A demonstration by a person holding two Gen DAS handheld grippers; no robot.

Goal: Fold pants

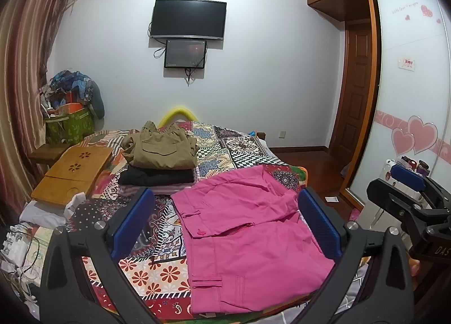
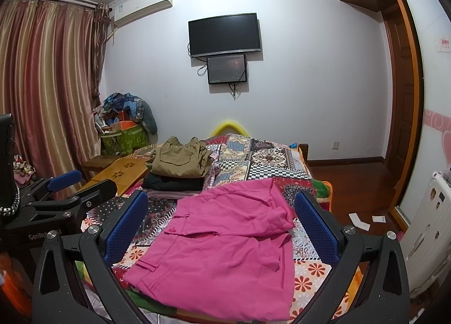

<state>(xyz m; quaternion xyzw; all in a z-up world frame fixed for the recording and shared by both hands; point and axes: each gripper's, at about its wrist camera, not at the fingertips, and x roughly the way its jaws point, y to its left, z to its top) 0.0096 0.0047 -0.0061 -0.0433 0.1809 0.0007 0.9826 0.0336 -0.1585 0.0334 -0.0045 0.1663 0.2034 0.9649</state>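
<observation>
With both the left claw (image 1: 225,222) and right claw (image 2: 222,225) held apart, empty, above the pink pants (image 1: 248,236) at 6 o'clock on the bed (image 1: 157,276), a crooked fold could be caused by uneven pinches.

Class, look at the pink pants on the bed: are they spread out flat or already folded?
Folded. The pink pants lie doubled into a short block; no full-length legs show, and an upper layer's edge crosses the middle. Both grippers are open, clear of them.

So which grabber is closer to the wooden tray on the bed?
Left. The wooden tray lies off to the left gripper's own side. The right gripper is further away, beyond the pink pants.
</observation>
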